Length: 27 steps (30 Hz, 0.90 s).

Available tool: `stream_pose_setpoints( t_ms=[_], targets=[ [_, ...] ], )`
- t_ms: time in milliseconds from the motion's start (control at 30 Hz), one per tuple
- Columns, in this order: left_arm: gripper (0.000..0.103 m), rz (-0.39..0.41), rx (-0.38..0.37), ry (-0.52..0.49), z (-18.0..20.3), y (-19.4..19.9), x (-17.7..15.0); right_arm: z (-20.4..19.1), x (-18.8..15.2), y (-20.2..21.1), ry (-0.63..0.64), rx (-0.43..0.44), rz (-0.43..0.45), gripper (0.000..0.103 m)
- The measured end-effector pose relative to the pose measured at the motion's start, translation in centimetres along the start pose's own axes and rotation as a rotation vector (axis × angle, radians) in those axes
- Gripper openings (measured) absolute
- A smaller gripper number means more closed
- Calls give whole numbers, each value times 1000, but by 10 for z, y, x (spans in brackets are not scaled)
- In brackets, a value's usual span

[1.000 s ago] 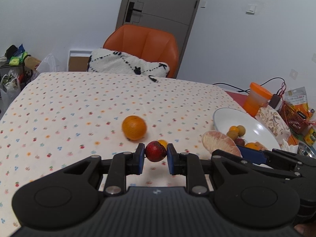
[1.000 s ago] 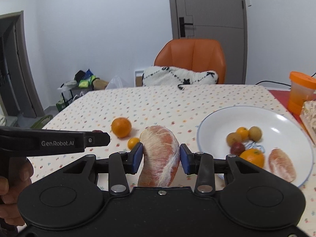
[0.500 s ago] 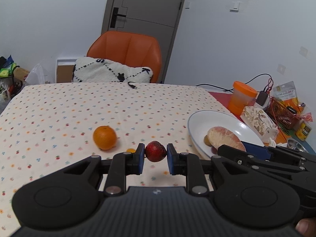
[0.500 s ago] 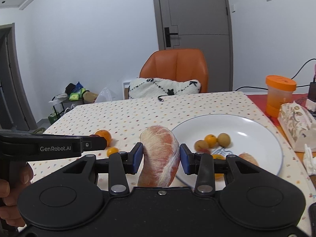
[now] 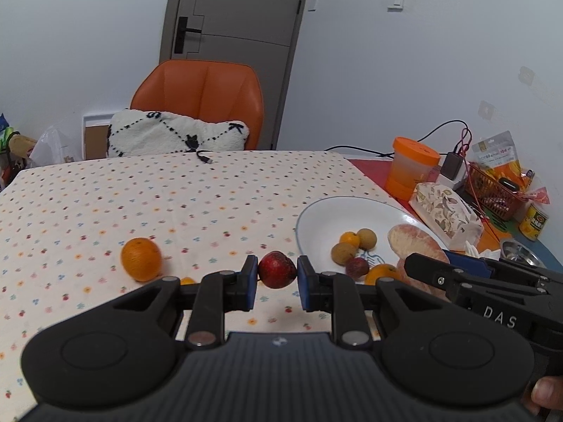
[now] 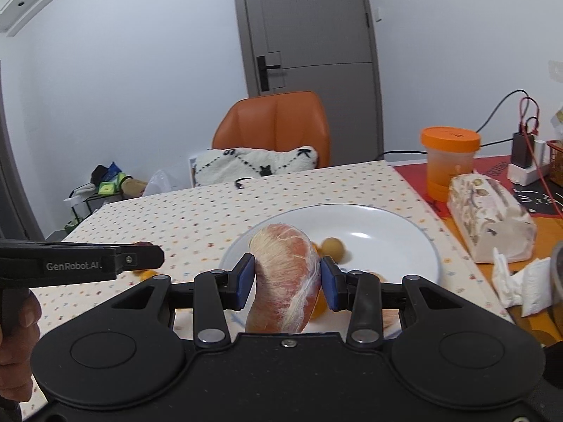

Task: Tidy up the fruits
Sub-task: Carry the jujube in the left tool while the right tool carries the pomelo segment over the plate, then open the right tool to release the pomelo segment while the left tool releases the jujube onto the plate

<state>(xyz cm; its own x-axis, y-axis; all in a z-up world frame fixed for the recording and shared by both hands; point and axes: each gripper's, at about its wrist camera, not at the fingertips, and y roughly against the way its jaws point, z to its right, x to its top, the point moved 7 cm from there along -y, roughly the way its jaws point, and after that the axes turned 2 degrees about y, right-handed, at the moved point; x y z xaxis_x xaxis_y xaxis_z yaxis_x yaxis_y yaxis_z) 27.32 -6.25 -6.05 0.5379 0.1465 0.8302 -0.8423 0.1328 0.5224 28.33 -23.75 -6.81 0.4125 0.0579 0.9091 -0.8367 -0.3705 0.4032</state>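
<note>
My left gripper (image 5: 277, 276) is shut on a small dark red fruit (image 5: 277, 269), held above the dotted tablecloth just left of the white plate (image 5: 316, 218). My right gripper (image 6: 285, 281) is shut on a peeled pomelo segment (image 6: 285, 277), held over the near part of the white plate (image 6: 387, 225). In the left wrist view the plate holds several small fruits (image 5: 348, 248) and the same pomelo segment (image 5: 413, 244) hangs above it. An orange (image 5: 141, 259) and a tiny orange fruit (image 5: 187, 280) lie on the cloth at the left.
Right of the plate are a wrapped tissue pack (image 6: 491, 216), an orange-lidded jar (image 6: 448, 161), crumpled tissue (image 6: 517, 281), a red basket (image 5: 492, 193) and cables. An orange chair (image 5: 200, 102) with a cushion stands behind the table. A hand (image 6: 17, 334) grips the left tool.
Both grippers have moved right toward the plate with their fruit. The pomelo segment now hangs over the plate, and the red fruit is closer to the plate's left rim.
</note>
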Motion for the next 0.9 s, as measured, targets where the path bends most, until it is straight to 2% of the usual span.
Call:
stream_pose_setpoints(
  t_ms=[567,900],
  targets=[
    [22,-29,-28,-54,38,-34,5,63,-1,-14,-54,-79,-3,38],
    [22,-46,-38,-76,57,-55,11,82,-1,-33,-56,-87,-18,38]
  ],
)
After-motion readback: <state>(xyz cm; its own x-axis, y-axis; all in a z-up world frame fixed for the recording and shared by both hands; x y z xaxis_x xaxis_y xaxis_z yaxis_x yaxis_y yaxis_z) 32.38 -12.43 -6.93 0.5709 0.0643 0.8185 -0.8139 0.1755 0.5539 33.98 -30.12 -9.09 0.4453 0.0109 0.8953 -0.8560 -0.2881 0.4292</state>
